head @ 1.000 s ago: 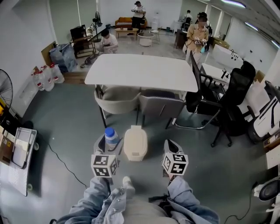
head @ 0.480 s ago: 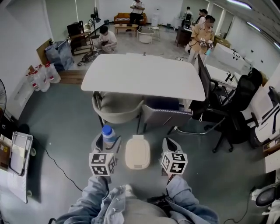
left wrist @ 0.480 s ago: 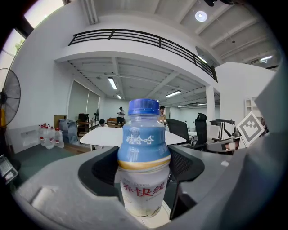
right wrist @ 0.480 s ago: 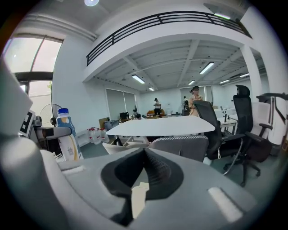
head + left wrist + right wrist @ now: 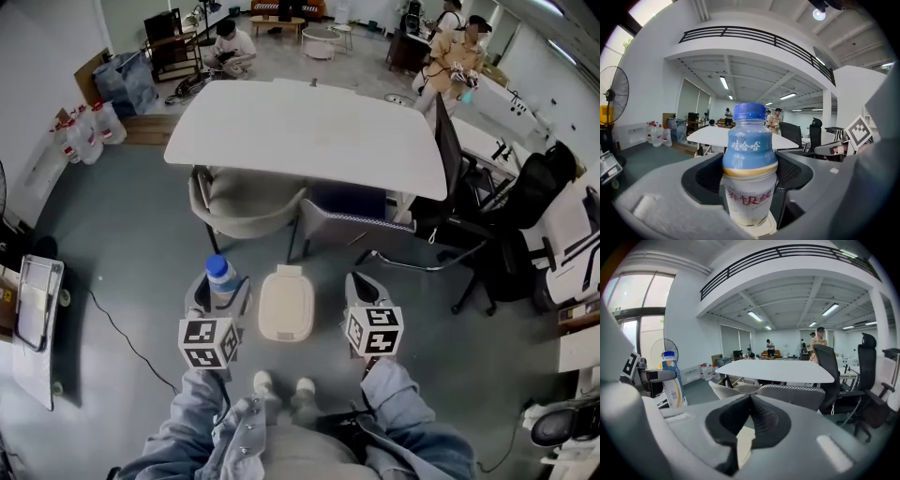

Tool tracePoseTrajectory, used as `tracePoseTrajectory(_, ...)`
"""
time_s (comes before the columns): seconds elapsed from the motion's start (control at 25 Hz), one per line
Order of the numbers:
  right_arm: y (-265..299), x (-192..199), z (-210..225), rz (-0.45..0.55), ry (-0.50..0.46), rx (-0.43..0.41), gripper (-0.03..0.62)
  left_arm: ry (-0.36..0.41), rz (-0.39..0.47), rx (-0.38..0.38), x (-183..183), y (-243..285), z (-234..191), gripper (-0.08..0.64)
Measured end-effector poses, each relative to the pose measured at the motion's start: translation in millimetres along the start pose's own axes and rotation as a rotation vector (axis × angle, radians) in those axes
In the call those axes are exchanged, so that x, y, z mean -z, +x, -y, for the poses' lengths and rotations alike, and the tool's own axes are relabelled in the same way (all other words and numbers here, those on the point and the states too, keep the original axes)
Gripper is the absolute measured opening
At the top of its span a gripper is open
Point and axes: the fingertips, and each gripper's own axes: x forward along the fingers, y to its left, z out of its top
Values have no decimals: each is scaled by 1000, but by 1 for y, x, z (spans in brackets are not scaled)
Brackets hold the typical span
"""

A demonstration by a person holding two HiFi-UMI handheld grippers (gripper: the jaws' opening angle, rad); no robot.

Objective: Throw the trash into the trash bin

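A small drink bottle point(image 5: 750, 164) with a blue cap and blue-and-white label stands upright between the jaws of my left gripper point(image 5: 749, 176), which is shut on it. The head view has that bottle point(image 5: 221, 278) at the left gripper point(image 5: 217, 298), left of a cream lidded trash bin point(image 5: 286, 307) on the floor. The bin's lid is closed. My right gripper point(image 5: 361, 295) hangs to the right of the bin, and its jaws point(image 5: 751, 416) are shut with nothing in them. From the right gripper view the bottle point(image 5: 671, 376) shows at far left.
A white table point(image 5: 305, 136) stands beyond the bin with two chairs point(image 5: 246, 202) tucked under it. Black office chairs point(image 5: 511, 211) crowd the right. A power cable point(image 5: 122, 337) runs over the grey floor at left. My shoes point(image 5: 281, 384) are just behind the bin. People are at the far end.
The view has moved forward and tilted down: the table and bin sit closer and my shoes have come into sight. Both grippers keep their place either side of the bin.
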Motion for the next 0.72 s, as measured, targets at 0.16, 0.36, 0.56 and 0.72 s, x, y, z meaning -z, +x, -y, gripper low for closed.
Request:
tracePoseTrajectory(0.16,4,9,7,-33,-58,-56,3,-9,-40,-25,23,-2,3,347)
tracePoseTrajectory(0.36,16,36,23,-61,-85,-90,3,-2,-92,-29,67,0,10,347)
tracePoseTrajectory(0.56,44,75,35,-83,-62,-97,3,0,-119,-30,104,22,10,347)
tracePoseTrajectory(0.72,65,121,35,-124,-38,-110,3,-11,-142,-44,149,37,6,347)
